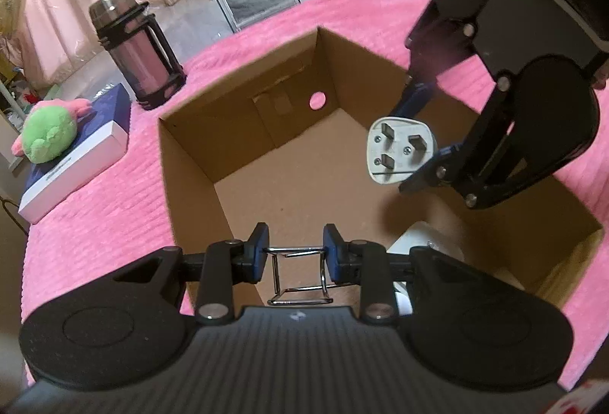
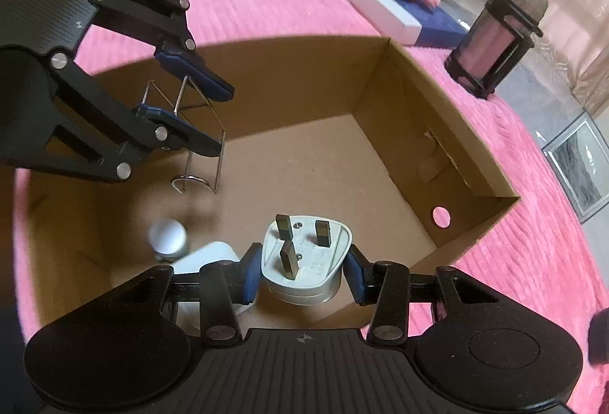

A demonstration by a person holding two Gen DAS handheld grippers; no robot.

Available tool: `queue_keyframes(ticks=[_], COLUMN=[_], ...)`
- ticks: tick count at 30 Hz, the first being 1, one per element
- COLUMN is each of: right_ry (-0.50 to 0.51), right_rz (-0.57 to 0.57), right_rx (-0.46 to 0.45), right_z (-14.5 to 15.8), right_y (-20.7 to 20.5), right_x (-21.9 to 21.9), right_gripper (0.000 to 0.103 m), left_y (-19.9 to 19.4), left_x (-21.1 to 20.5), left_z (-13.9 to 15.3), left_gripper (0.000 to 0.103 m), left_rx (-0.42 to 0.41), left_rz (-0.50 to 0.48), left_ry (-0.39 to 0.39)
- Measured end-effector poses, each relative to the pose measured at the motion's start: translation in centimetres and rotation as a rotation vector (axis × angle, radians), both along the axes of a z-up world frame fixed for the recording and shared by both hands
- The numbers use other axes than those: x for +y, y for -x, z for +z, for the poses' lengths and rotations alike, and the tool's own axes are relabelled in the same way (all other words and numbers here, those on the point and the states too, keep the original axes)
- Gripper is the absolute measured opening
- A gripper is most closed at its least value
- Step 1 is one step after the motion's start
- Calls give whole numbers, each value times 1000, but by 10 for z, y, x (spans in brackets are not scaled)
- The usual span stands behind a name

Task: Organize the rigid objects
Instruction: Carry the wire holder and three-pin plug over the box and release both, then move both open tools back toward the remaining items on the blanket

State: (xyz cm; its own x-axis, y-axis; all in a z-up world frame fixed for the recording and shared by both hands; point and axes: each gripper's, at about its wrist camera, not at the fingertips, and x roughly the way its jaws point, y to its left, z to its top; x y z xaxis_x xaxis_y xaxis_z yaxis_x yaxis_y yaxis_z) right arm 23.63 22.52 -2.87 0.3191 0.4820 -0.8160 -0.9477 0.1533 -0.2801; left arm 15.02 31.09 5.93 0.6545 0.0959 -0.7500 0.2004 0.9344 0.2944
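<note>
Plug (image 2: pixel 304 261) sits pinched in your right gripper (image 2: pixel 302 271) by its rigid flanks (light, slippery plastic); left gripper (image 1: pixel 296 254) squeezes springy wire stand (image 1: pixel 298 273).

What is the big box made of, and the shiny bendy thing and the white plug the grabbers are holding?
Box: brown matte cardboard, by its folded flaps. Shiny thing: thin bent metal wire, probably steel, glinting like chrome. Plug: smooth white body, likely hard plastic, with dark metal-looking prongs.

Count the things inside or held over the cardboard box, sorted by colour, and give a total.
White: 3 (plug, small round pot, flat white item)
Silver: 1 (wire rack)
Total: 4
</note>
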Motion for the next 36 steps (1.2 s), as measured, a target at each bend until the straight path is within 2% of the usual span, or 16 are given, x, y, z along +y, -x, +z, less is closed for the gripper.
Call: queue_keyframes(ticks=[9, 18, 22, 28, 36], right_ry=[72, 37, -26, -184, -400], right_rz=[-9, -16, -38, -85, -164], right_rx=[-25, -39, -41, -10, 9], right_z=[-19, -15, -3, 33, 67], right_y=[-19, -10, -7, 10, 62], right_x=[12, 11, 5, -24, -100], right_gripper=[42, 42, 42, 42, 42], left_y=[-12, -17, -12, 10, 58], left_x=[4, 6, 8, 7, -32], left_z=[-14, -22, -14, 18, 62], left_gripper=[26, 28, 30, 30, 31], left_rx=[30, 44, 8, -94, -245], left_rz=[3, 18, 38, 86, 103], left_ry=[10, 10, 24, 86, 203])
